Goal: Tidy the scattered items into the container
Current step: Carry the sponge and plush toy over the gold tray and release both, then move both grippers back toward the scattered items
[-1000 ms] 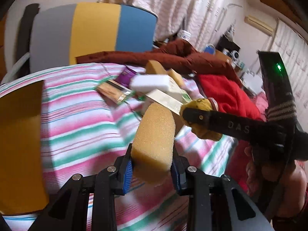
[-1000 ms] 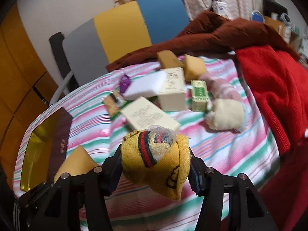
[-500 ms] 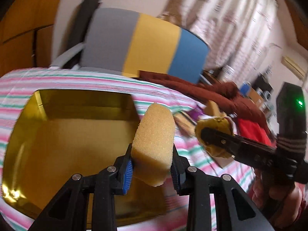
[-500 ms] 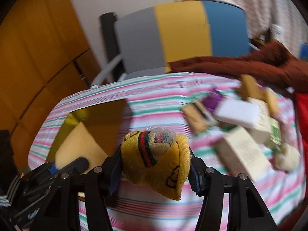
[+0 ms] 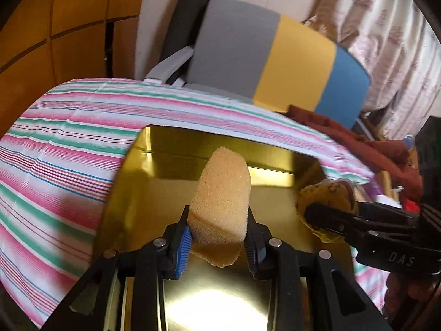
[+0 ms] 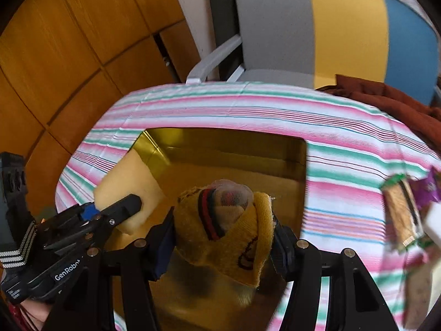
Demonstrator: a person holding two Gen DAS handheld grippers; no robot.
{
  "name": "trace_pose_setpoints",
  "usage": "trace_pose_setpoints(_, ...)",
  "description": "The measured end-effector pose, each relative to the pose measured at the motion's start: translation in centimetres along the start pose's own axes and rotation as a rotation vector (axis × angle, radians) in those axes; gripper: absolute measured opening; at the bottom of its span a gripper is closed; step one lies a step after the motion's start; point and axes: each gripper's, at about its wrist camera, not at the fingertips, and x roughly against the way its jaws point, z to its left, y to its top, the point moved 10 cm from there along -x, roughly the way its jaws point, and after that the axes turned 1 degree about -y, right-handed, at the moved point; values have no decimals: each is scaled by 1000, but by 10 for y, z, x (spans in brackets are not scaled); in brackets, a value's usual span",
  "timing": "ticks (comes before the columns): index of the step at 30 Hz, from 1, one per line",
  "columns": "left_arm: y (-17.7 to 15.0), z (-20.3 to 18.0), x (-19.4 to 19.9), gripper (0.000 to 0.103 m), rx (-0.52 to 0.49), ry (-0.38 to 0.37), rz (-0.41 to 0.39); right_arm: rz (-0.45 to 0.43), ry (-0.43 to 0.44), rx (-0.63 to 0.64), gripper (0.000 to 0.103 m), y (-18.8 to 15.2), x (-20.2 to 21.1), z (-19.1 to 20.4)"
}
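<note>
Since a second ago we have swung both grippers away from the scattered boxes and across the cloth, so the gold tin, then only at the edge of view, now fills the middle beneath both of them.

The pink, green and white striped tablecloth [image 6: 248,104] covers the table, with a chair with a grey, yellow and blue padded back [image 5: 278,55] behind it. On the cloth sits the shiny gold rectangular metal tin [image 5: 220,143], open at the top; its inside reflects light and we see nothing lying on the visible part of its floor.

Our left gripper [image 5: 219,235] is clenched on a tan, coarse-pored oblong foam sponge [image 5: 223,193], which stands up between the blue-ribbed pads and hangs above the tin's interior. Our right gripper [image 6: 222,244] grasps a bundled mustard-yellow knitted sock with a red and black stripe [image 6: 228,229], a bit of mesh showing at its top; it bulges out over the pads and hovers over the tin's near right part.

At the right edge of the right wrist view, a brown wrapped packet [image 6: 402,215] and a small purple packet [image 6: 428,190] lie on the cloth, blurred.
</note>
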Motion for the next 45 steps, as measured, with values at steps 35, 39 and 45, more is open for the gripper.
trace_pose_setpoints(35,2,25,33,50,144,110,-58,-103,45,19,94,28,-2,39)
trace_pose_setpoints(39,-10,15,40,50,137,100,-58,-130,2,72,94,22,16,33)
trace_pose_setpoints(45,-23,-2,47,50,136,74,-54,-165,-51,132,94,11,46,20)
